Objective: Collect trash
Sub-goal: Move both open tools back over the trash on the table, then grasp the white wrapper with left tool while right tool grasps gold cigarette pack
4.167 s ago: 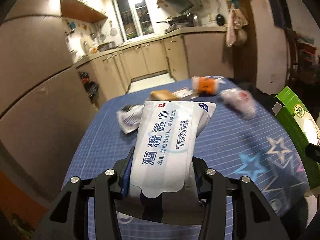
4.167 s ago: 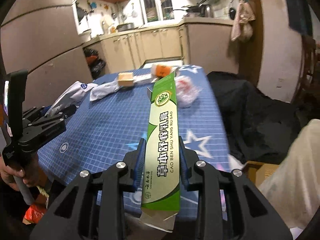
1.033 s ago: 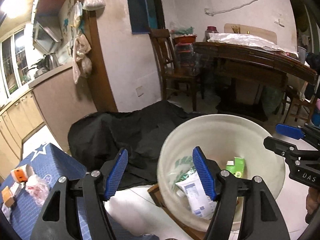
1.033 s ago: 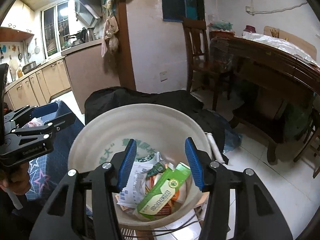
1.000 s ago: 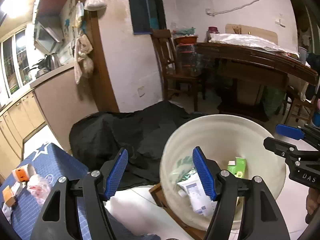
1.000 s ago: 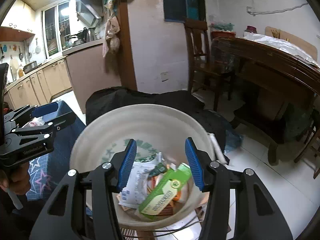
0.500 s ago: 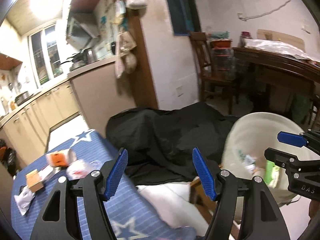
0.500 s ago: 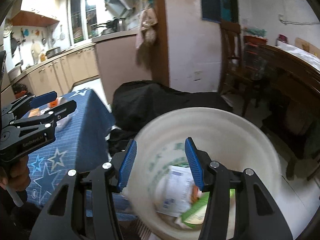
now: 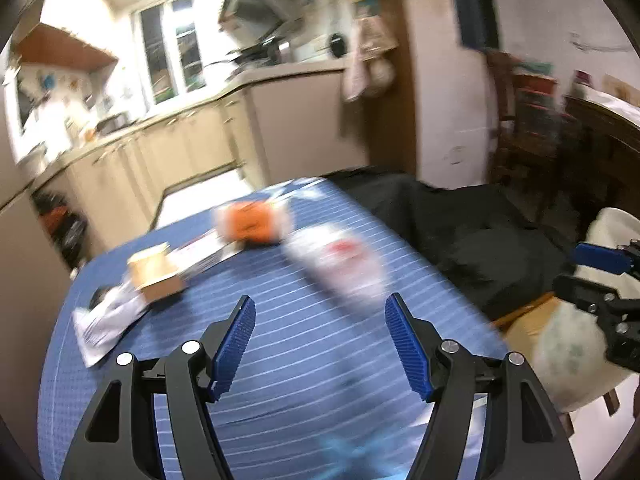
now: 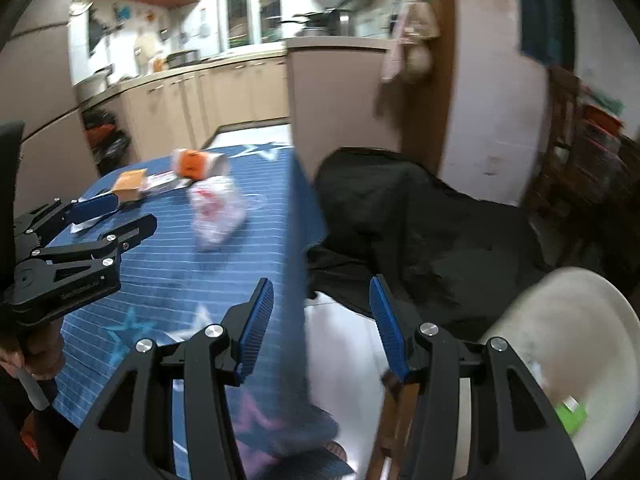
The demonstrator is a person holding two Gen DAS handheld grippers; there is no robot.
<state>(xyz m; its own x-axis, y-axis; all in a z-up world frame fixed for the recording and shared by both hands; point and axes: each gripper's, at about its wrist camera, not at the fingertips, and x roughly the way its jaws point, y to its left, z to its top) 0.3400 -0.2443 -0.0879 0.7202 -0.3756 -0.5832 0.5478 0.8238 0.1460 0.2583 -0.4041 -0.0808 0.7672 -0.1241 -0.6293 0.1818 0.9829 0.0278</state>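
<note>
Both grippers are open and empty. My left gripper [image 9: 320, 344] hangs over the blue star tablecloth [image 9: 280, 360], facing trash on it: a white and red plastic bag [image 9: 340, 268], an orange and white cup [image 9: 252, 222], a small brown box [image 9: 156, 274] and a white wrapper [image 9: 108, 320]. My right gripper [image 10: 322, 320] is at the table's right edge, above the floor. The cream trash bucket [image 10: 568, 320] stands at the lower right with a green carton [image 10: 572, 414] inside. The bag [image 10: 216, 212] and cup [image 10: 196, 164] also show in the right wrist view.
A black cloth-covered heap [image 10: 420, 232] lies right of the table, between it and the bucket. Kitchen cabinets [image 9: 180, 160] run behind the table. A wooden chair and dark table [image 9: 560, 140] stand at the far right. The views are motion-blurred.
Both grippers have swung left, away from the bucket and back to the table. The wipes pack and green carton held earlier are now out of the jaws, the carton in the bucket.
</note>
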